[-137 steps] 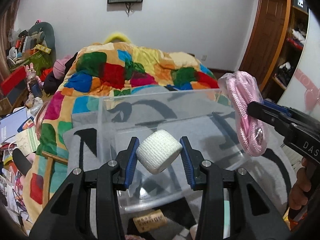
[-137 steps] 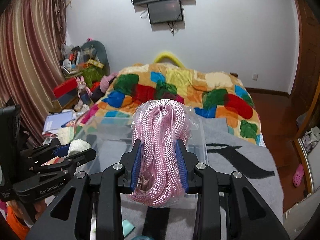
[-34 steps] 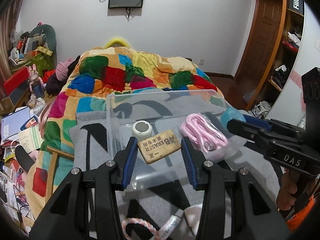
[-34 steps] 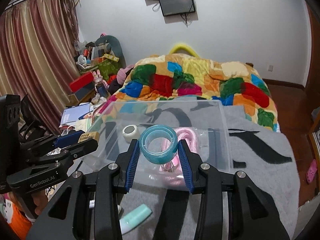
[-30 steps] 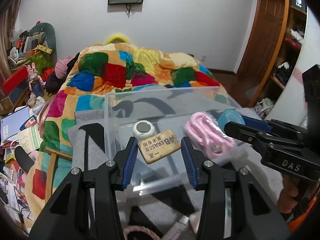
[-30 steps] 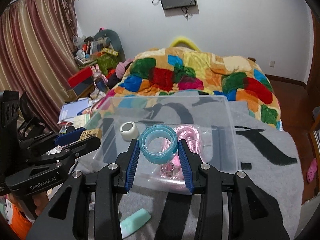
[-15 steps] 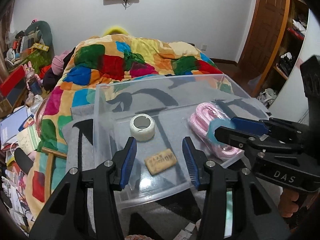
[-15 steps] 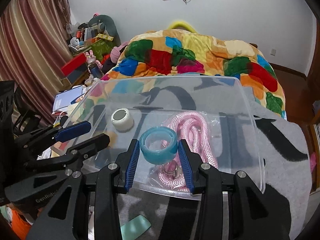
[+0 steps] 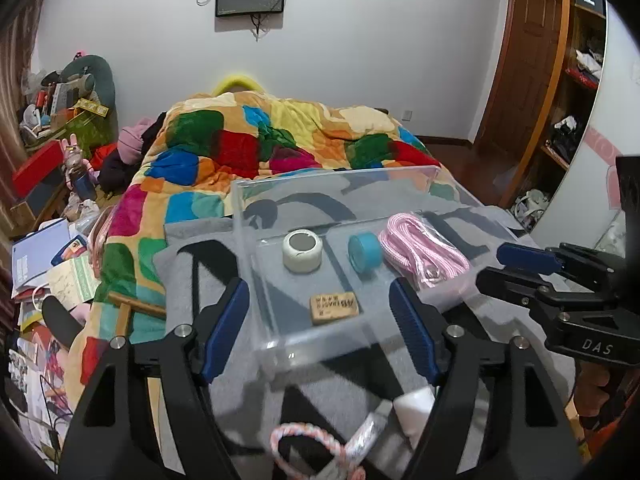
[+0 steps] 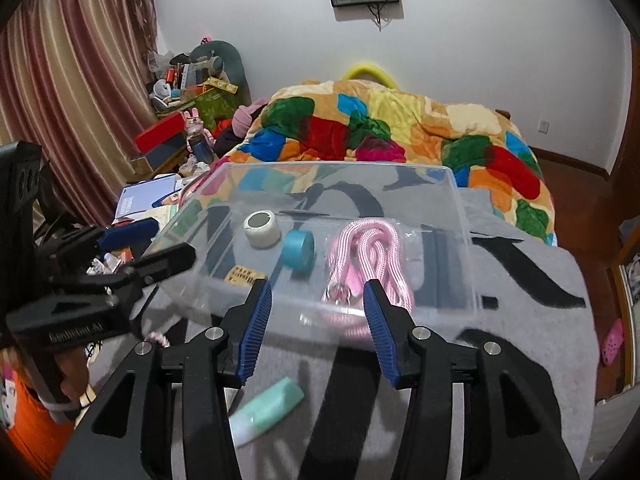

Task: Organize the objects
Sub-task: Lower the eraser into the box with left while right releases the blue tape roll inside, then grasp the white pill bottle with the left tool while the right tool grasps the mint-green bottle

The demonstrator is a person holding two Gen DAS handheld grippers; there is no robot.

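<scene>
Both grippers spread, empty — left gripper (image 9: 320,322), right gripper (image 10: 316,322). Mint-green tube (image 10: 269,408) outside clear bin (image 10: 344,312), on grey blanket, just below right gripper's left finger; long axis slanting up-right. Right nearer.

Your room is lit evenly and softly, with no hard shadows. Both fisheye views bend straight lines strongly and darken to black toward the corners. Glare streaks the clear bin (image 9: 434,172) along its rim near 6 o'clock. The grey blanket (image 10: 532,320) at 6 o'clock smears with motion blur; distant objects stay sharp.
</scene>
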